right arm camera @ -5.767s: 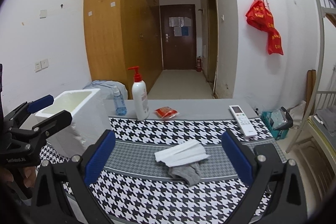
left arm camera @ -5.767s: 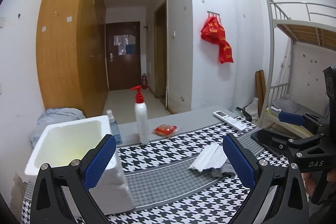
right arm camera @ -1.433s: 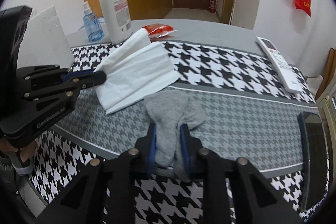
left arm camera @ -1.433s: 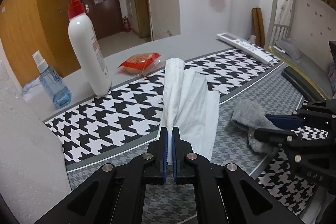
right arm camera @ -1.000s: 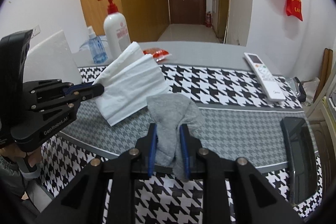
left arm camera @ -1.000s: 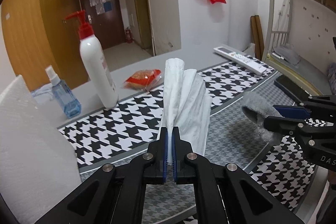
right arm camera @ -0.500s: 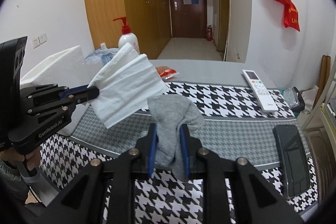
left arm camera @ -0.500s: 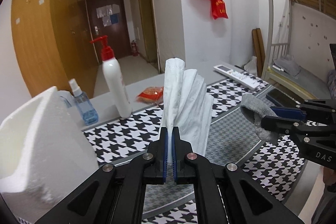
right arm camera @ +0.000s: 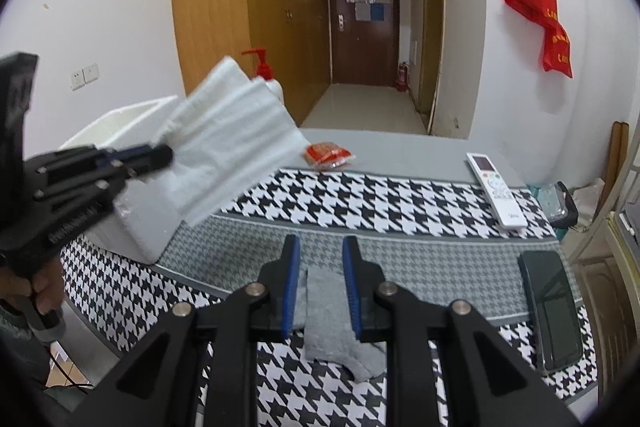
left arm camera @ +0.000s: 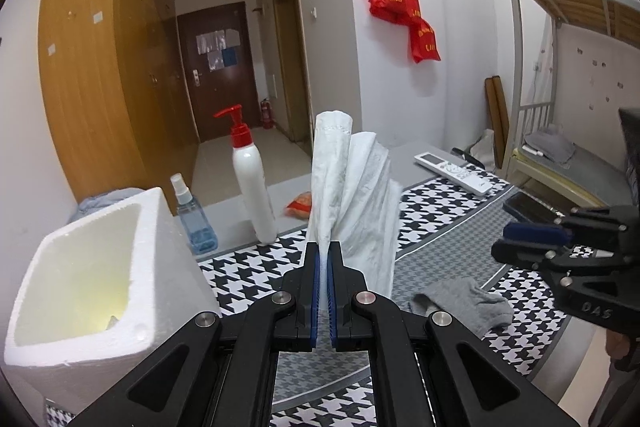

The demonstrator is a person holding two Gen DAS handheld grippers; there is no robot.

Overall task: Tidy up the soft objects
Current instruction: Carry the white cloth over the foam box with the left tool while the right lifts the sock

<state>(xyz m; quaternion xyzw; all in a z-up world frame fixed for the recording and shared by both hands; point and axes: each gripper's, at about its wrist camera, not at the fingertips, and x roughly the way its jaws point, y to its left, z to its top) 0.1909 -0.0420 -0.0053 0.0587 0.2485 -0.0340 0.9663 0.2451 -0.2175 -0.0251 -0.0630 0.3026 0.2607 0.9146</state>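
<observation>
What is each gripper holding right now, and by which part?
Left gripper pinches the white cloth by its bottom edge. Right gripper holds nothing; the grey sock lies loose below it.

A foam box (left arm camera: 92,267) sits at the table's (right arm camera: 400,147) left end. Behind it stand two bottles (left arm camera: 252,183); a sock (left arm camera: 468,303) lies right, a remote (right arm camera: 496,191) farther right.

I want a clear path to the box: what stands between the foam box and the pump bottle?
A small blue spray bottle stands between the foam box and the pump bottle, shown in the left wrist view.
</observation>
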